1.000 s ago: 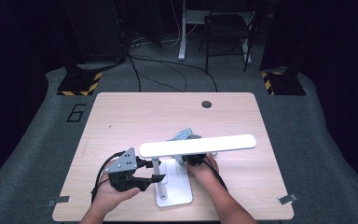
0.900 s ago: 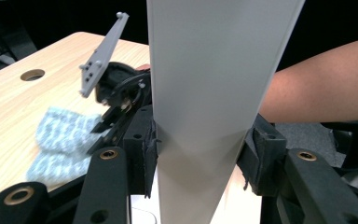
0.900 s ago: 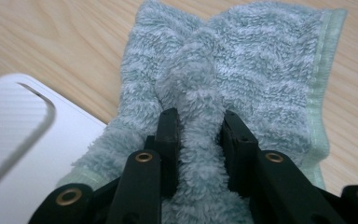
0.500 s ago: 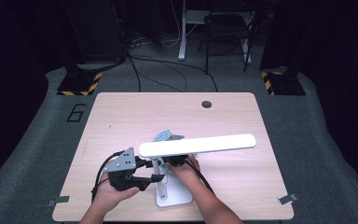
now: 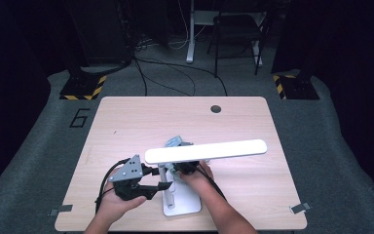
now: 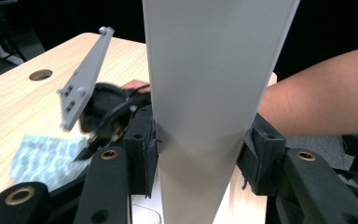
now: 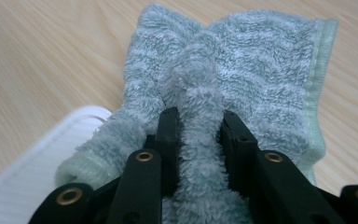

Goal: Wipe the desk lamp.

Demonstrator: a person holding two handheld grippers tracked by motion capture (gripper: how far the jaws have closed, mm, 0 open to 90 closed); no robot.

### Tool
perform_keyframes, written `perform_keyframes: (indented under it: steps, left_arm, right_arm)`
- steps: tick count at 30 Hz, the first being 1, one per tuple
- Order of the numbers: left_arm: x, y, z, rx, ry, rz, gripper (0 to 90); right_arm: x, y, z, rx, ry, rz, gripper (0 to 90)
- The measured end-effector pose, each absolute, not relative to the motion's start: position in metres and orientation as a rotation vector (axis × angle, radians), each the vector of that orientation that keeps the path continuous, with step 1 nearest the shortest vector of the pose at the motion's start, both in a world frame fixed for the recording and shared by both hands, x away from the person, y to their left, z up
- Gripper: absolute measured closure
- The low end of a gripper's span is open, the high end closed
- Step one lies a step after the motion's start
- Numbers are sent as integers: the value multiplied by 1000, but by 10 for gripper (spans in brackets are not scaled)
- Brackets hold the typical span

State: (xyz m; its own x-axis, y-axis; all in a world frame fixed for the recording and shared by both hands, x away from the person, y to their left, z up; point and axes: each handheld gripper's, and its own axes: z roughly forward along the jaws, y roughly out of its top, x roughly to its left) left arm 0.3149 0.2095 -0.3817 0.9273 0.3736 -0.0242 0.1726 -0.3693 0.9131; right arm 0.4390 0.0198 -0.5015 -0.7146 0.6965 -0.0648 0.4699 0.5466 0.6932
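A white desk lamp stands near the table's front edge, with a long bar head (image 5: pixel 204 151) over a flat base (image 5: pixel 182 207). My left gripper (image 5: pixel 161 178) is shut on the lamp's upright post (image 6: pixel 205 116), one pad (image 6: pixel 142 149) pressed on each side. Just behind the post, my right gripper (image 7: pixel 199 119) is shut on a raised fold of a pale green towel (image 7: pixel 242 60), and its jaws have just closed a little tighter on it. The towel (image 5: pixel 174 142) lies on the wood against the ribbed white base (image 7: pixel 42 154). In the high view the lamp head hides the right gripper's tips.
The wooden table (image 5: pixel 126 126) has a round cable hole (image 5: pixel 215 108) at the back. Both forearms come in from the front edge, the right one (image 5: pixel 219 204) beside the lamp base. Grey carpet, cables and a chair lie beyond the table.
My right hand has slid left with the towel, from right of the post to just behind it. The left gripper and lamp stayed where they were.
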Motion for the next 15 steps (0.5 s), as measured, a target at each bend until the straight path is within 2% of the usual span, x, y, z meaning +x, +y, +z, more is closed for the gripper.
perform_keyframes:
  steps: [7, 15]
  left_arm:
    - [314, 208, -382, 1958, 402, 235, 532]
    - [313, 206, -380, 1972, 406, 247, 530]
  right_arm:
    - [443, -17, -501, 1024, 2432, 910, 717]
    - [441, -36, -495, 1062, 2405, 879, 712]
